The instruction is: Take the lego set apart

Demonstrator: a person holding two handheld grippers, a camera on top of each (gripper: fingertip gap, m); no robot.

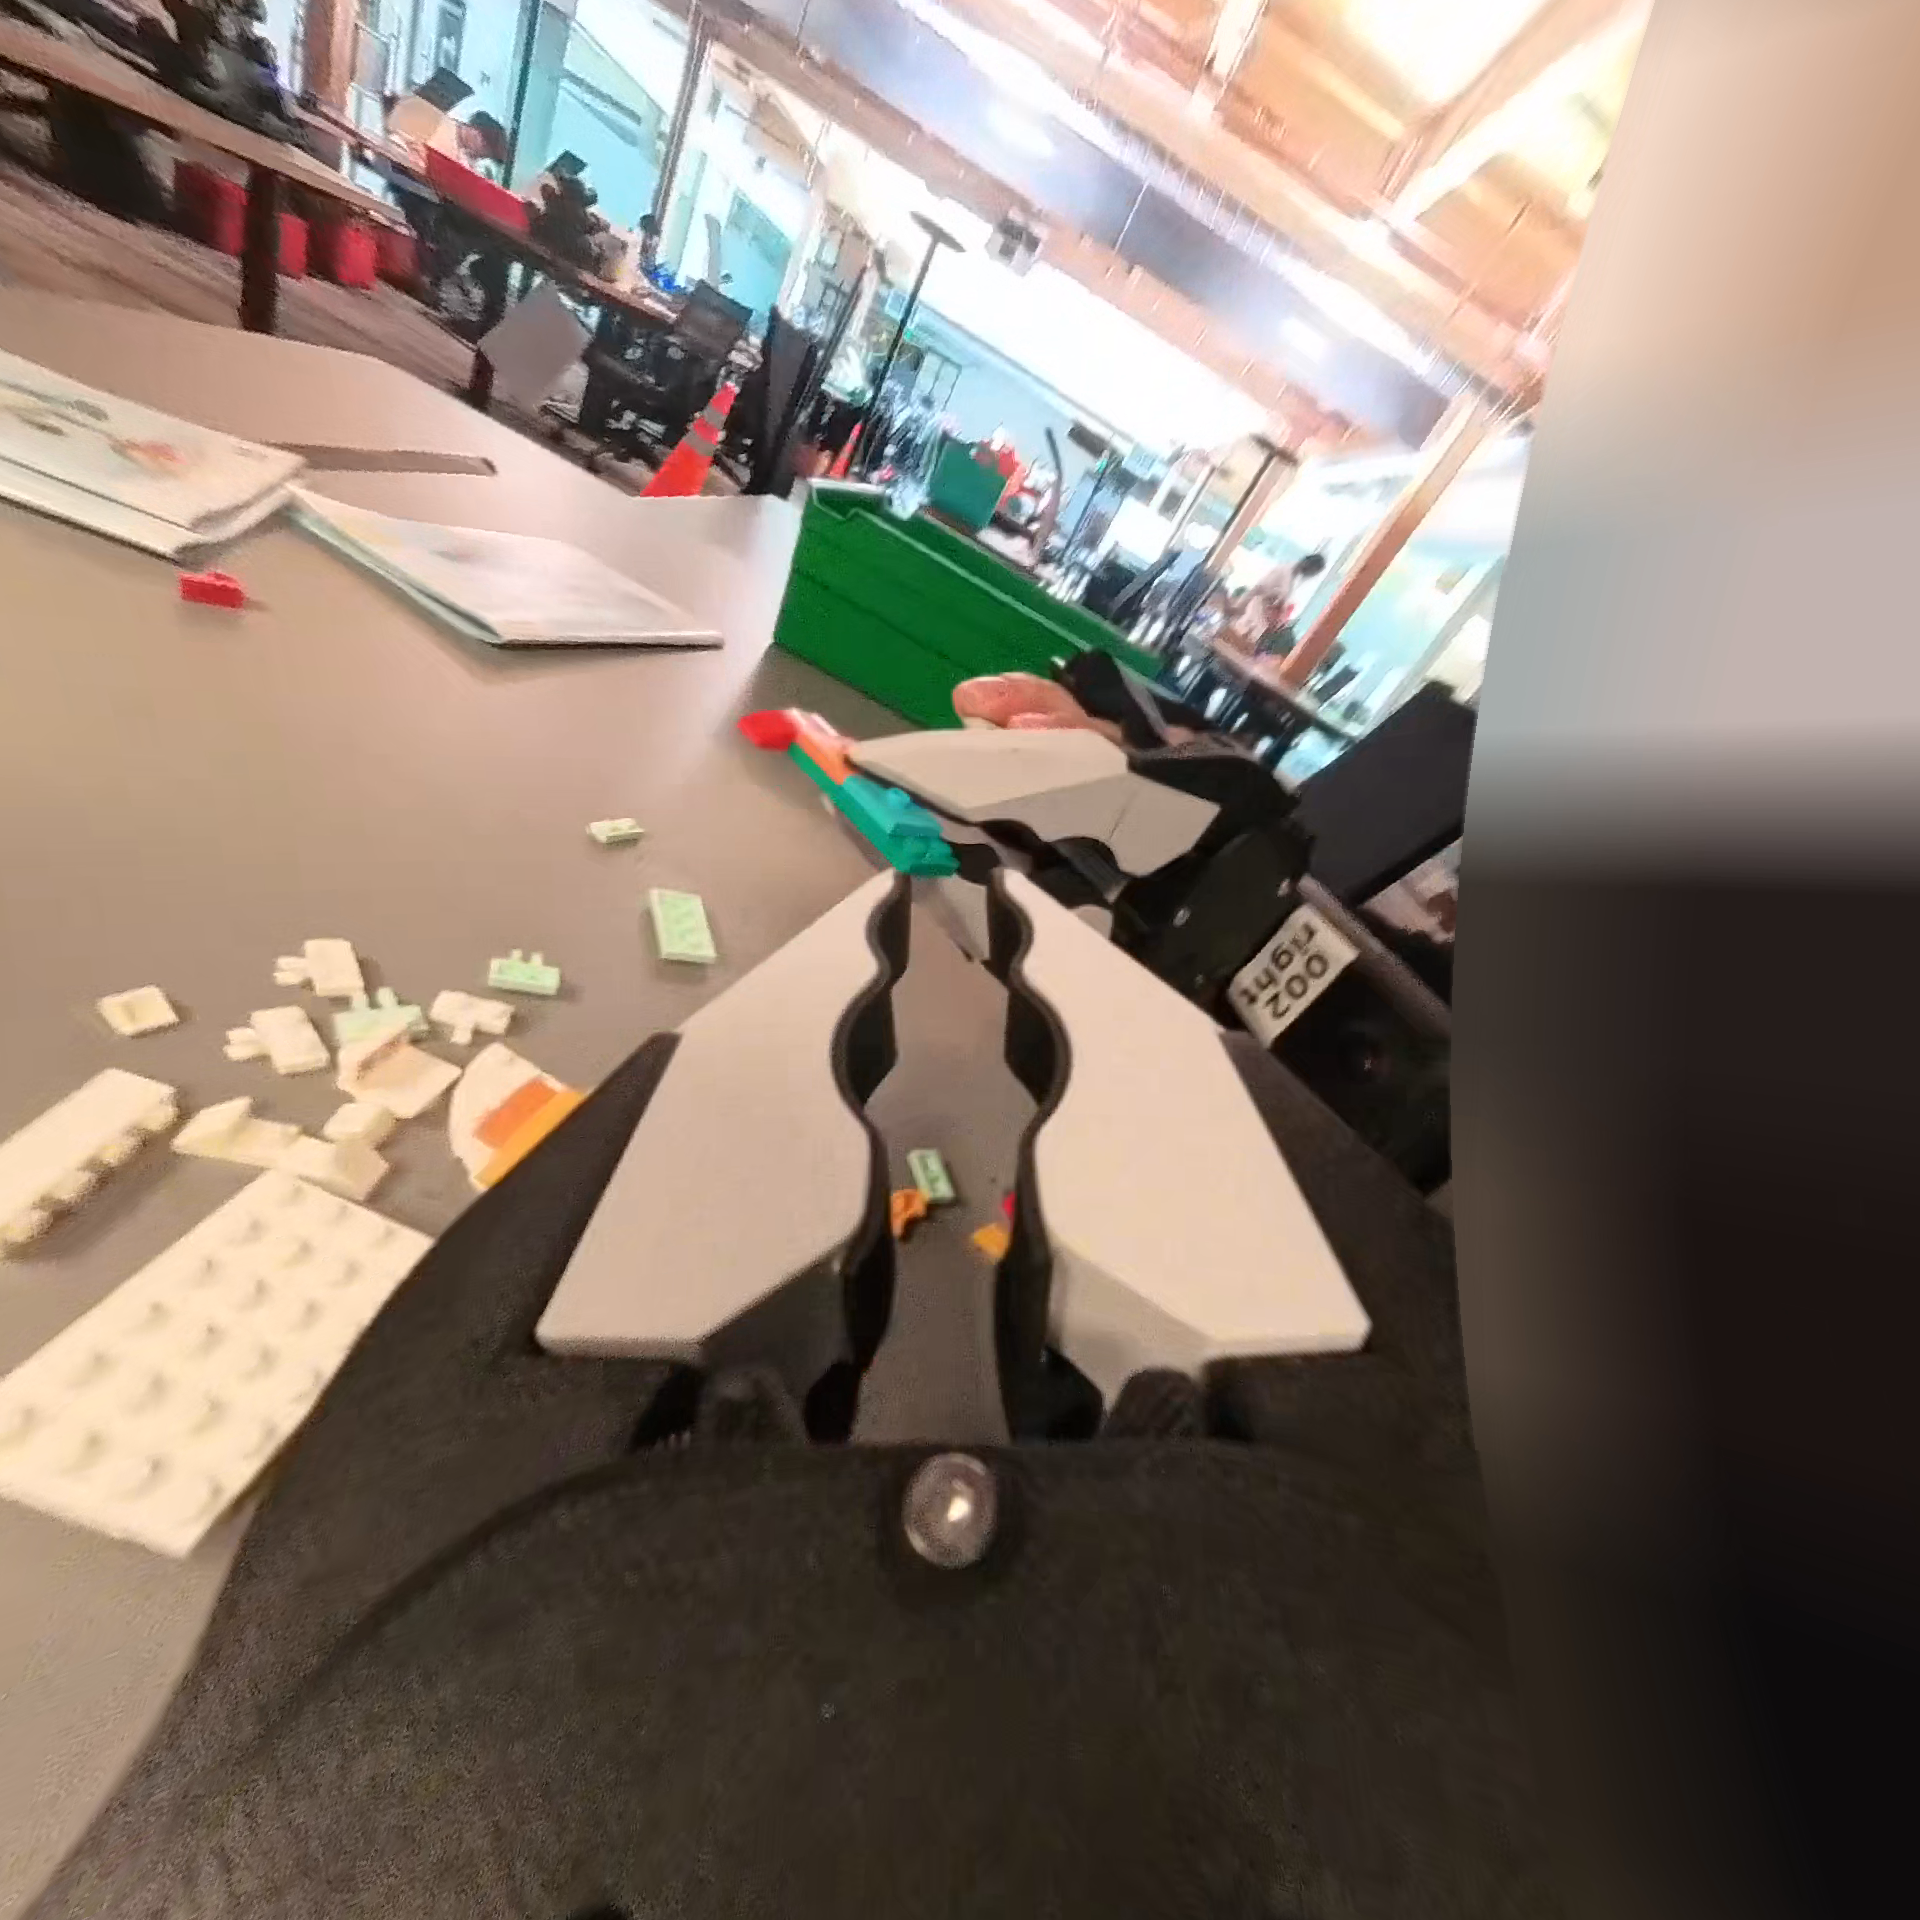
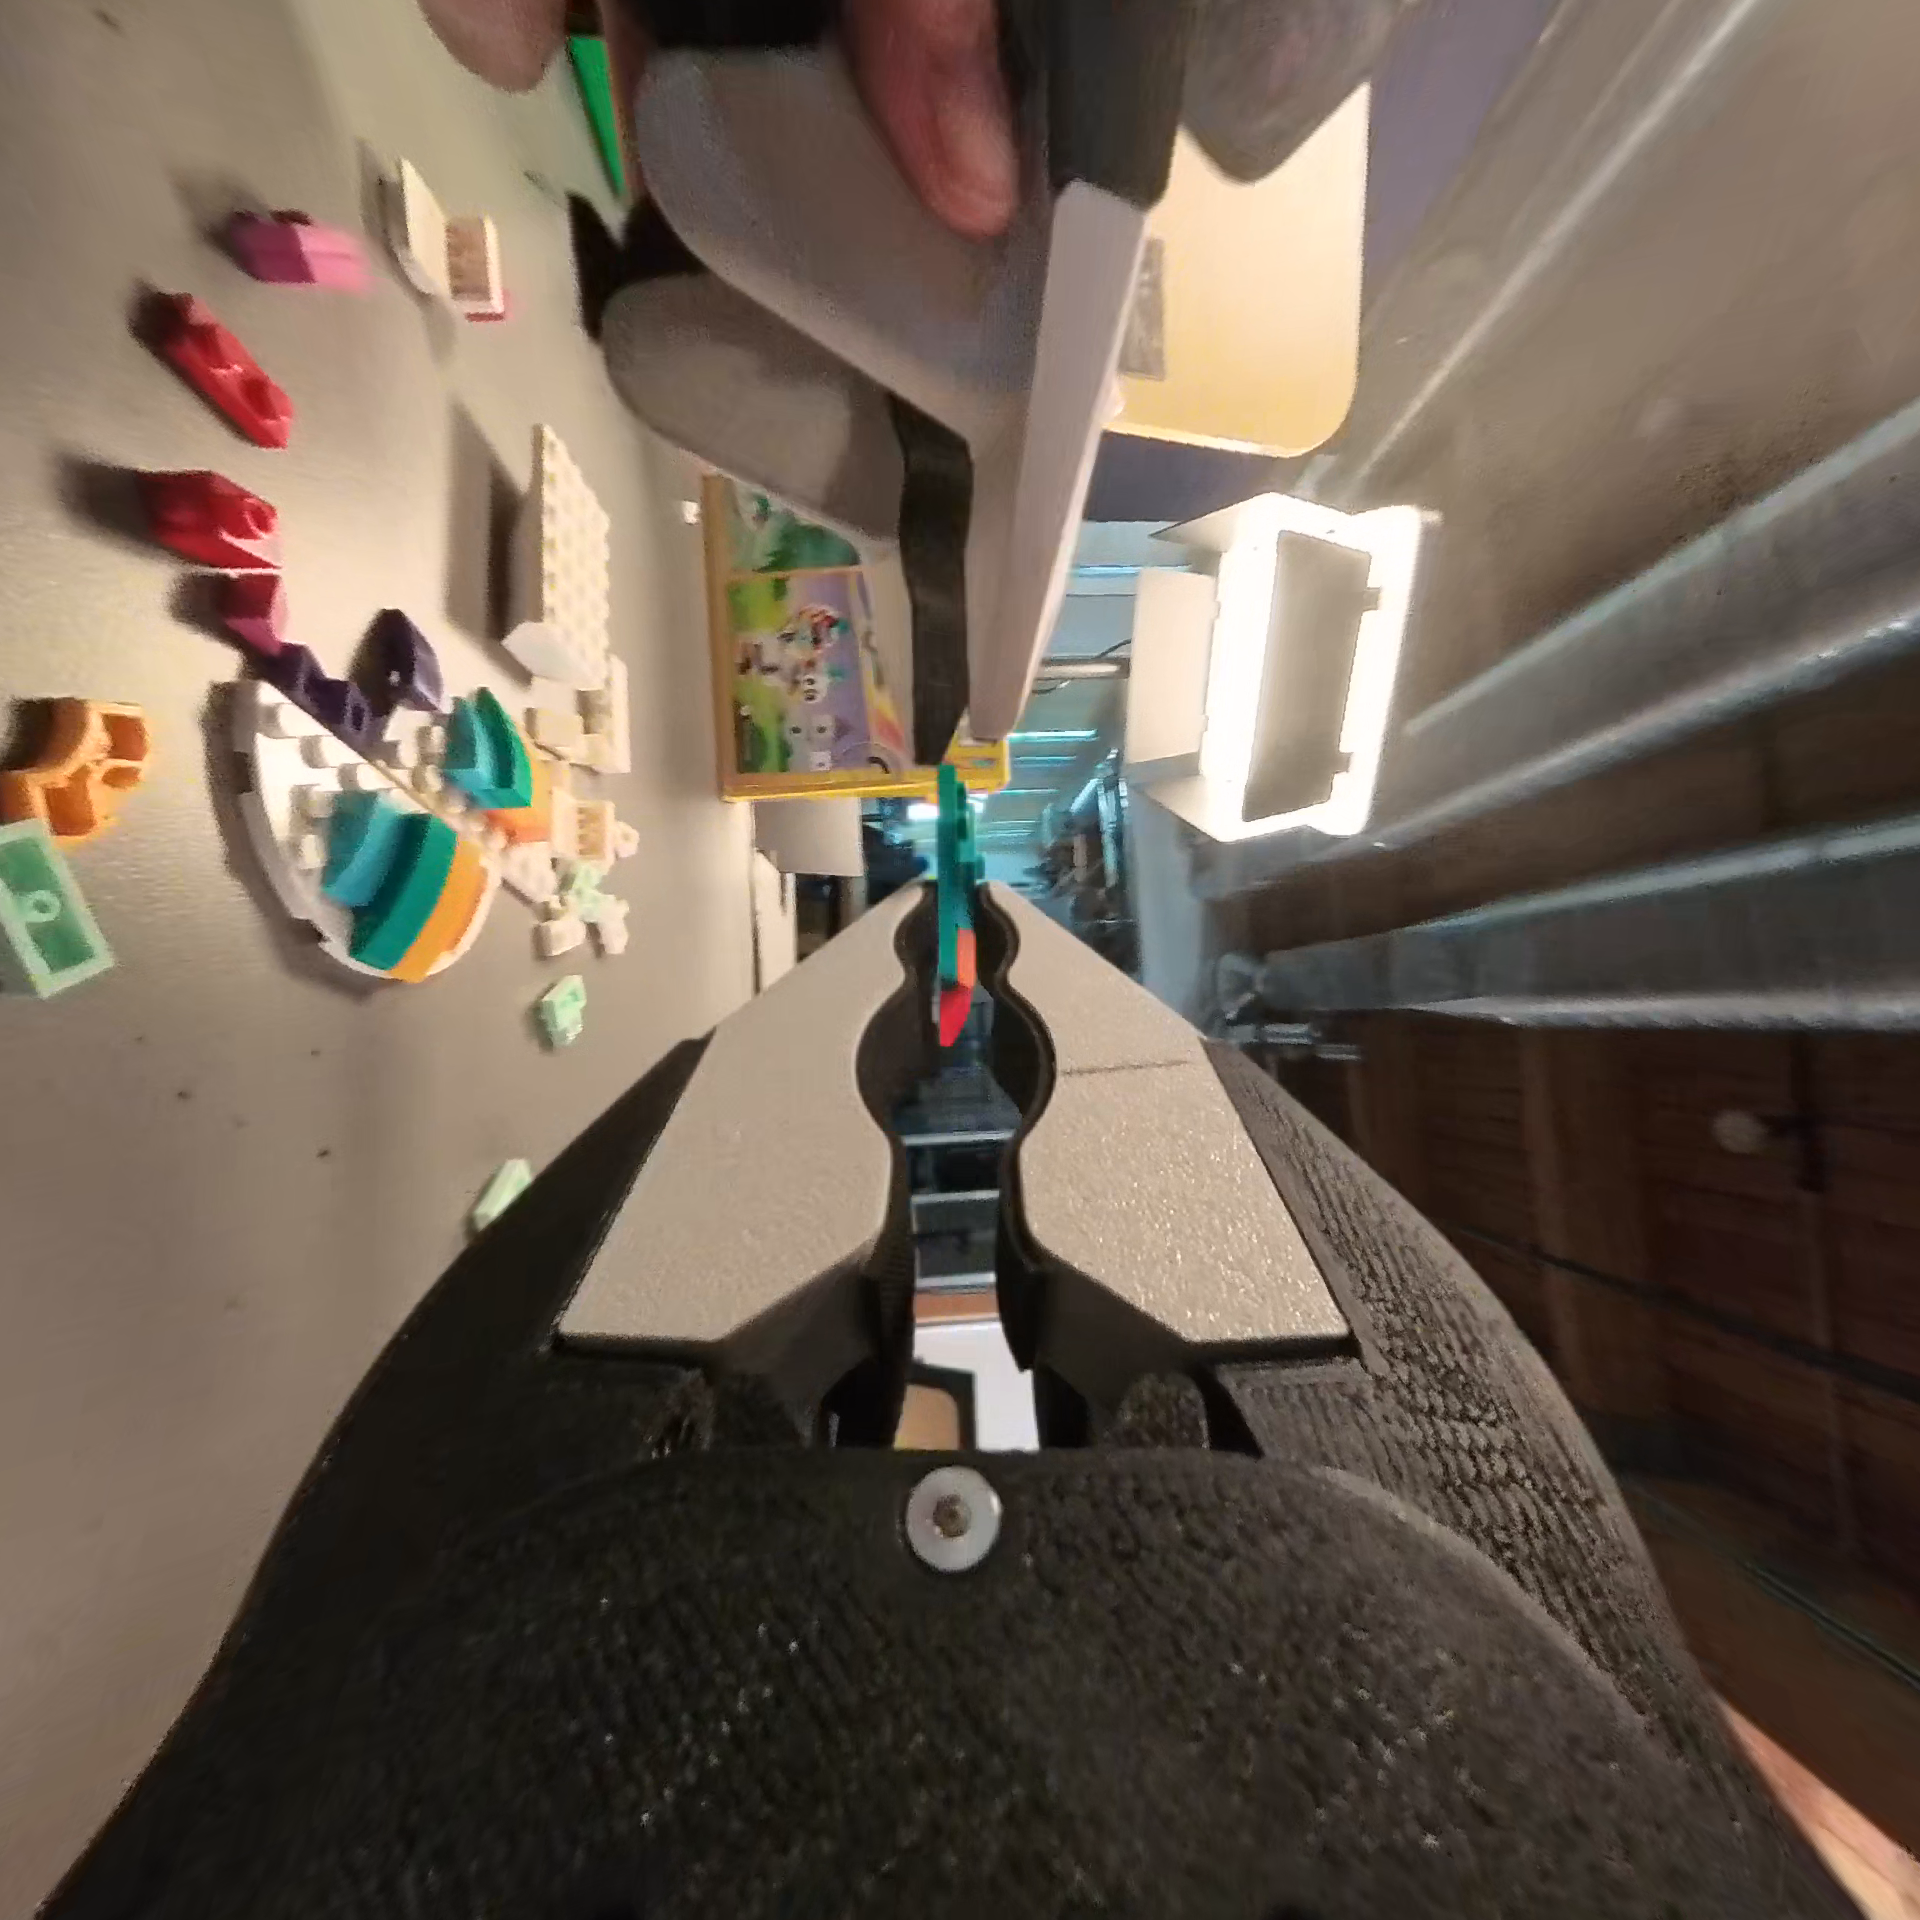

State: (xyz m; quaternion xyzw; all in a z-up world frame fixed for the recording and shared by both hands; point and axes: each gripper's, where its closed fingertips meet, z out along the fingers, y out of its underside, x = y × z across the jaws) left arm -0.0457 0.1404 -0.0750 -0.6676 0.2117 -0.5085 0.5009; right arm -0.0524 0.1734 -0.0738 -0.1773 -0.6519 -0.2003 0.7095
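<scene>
A thin lego strip (image 1: pixel 883 810) of stacked teal, orange and red plates is held in the air above the grey table (image 1: pixel 364 779). My right gripper (image 2: pixel 956 899) is shut on the strip (image 2: pixel 951 862), which stands edge-on between its tips. In the left wrist view one grey right finger (image 1: pixel 997 774) lies over the strip. My left gripper (image 1: pixel 948 883) is closed on the strip's teal end. In the right wrist view the left gripper (image 2: pixel 940 743) comes down from above and pinches that end. A person's fingers (image 2: pixel 935 125) hold the left gripper.
On the table lie a white baseplate (image 1: pixel 177 1361), loose white and mint pieces (image 1: pixel 312 1029), a red brick (image 1: pixel 213 589) and booklets (image 1: pixel 520 582). A green bin (image 1: pixel 894 603) stands behind. A half-round white plate with teal arcs (image 2: pixel 384 862), red bricks (image 2: pixel 223 374) and the set's box (image 2: pixel 800 644) lie nearby. My left and right fingertips are right by each other. Between my right fingertips and the red brick (image 1: pixel 213 589) there is roughly 25 cm.
</scene>
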